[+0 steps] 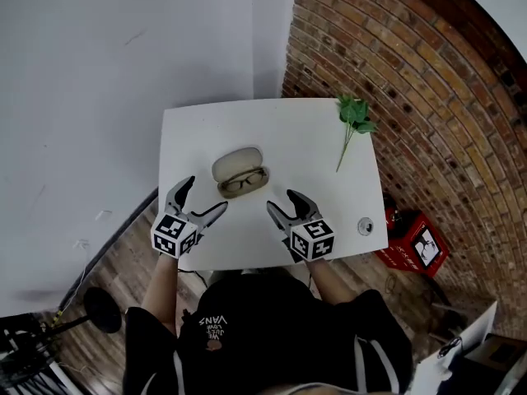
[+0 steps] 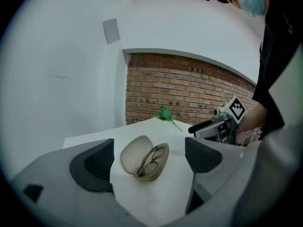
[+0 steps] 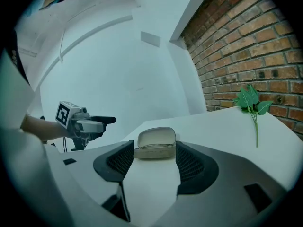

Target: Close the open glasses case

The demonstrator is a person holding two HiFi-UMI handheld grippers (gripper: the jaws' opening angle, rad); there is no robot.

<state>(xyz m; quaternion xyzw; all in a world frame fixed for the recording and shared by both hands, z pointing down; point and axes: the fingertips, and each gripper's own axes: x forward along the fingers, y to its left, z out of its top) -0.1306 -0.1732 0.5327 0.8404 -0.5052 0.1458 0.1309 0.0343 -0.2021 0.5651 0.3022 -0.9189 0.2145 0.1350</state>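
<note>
Both pairs of jaws stand apart and hold nothing: the left gripper (image 1: 207,192) and the right gripper (image 1: 281,199) hover above the near edge of a white table (image 1: 272,130). Just beyond them, between the two, the glasses case (image 1: 240,174) lies open, with the glasses (image 1: 244,181) in its lower half. A green sprig (image 1: 354,113) rests at the far corner beside a brick wall (image 1: 412,81).
</note>
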